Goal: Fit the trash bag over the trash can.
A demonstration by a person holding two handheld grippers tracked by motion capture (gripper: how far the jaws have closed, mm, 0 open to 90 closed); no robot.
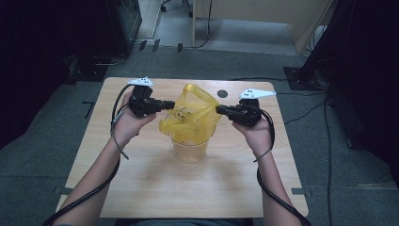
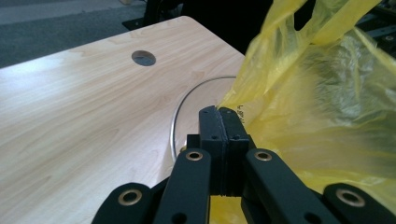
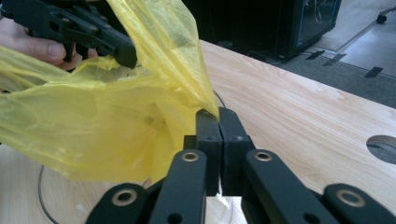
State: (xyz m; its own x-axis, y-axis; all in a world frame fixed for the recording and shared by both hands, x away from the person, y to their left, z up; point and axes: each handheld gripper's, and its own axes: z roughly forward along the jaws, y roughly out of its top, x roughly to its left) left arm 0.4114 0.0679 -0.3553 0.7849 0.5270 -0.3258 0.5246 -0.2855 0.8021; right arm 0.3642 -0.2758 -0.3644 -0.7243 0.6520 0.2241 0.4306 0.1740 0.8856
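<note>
Seen from the high view: a yellow plastic bag (image 1: 190,113) stretched wide over the mouth of a clear plastic container (image 1: 189,149), just past the middle of the wooden table (image 1: 141,188) toward 12 o'clock. Bag draped into the container's rim, loose upper loop rising at 12 o'clock of it. Left gripper (image 1: 168,104) at 9 o'clock of the bag, jaws pressed together on the bag's left edge, gripped by the person's left hand (image 1: 129,123). Right gripper (image 1: 219,109) at 3 o'clock of the bag, jaws likewise clamped on the opposite edge, held in the right hand (image 1: 254,134). Film pulled taut between the two. Round cable hole (image 1: 222,93) in the tabletop at 1 o'clock of the bag, near the far edge.

From the left gripper view: black jaws of the left gripper (image 2: 219,112) closed flat against each other, a fold of the yellow plastic bag (image 2: 317,102) pinched at their tips, film billowing off toward 3 o'clock. Thin rim of the clear plastic container (image 2: 187,100) arcing beside the jaws at 10 o'clock; cable hole (image 2: 144,58) farther off at 11 o'clock.

From the right gripper view: right gripper (image 3: 218,114) shut tight on a corner of the yellow plastic bag (image 3: 93,121), sheet spreading toward 9 o'clock. Left gripper (image 3: 126,58) up at 10 o'clock, nipping the far edge, fingers (image 3: 44,49) of the left hand behind it. Cable hole (image 3: 383,147) at 3 o'clock
</note>
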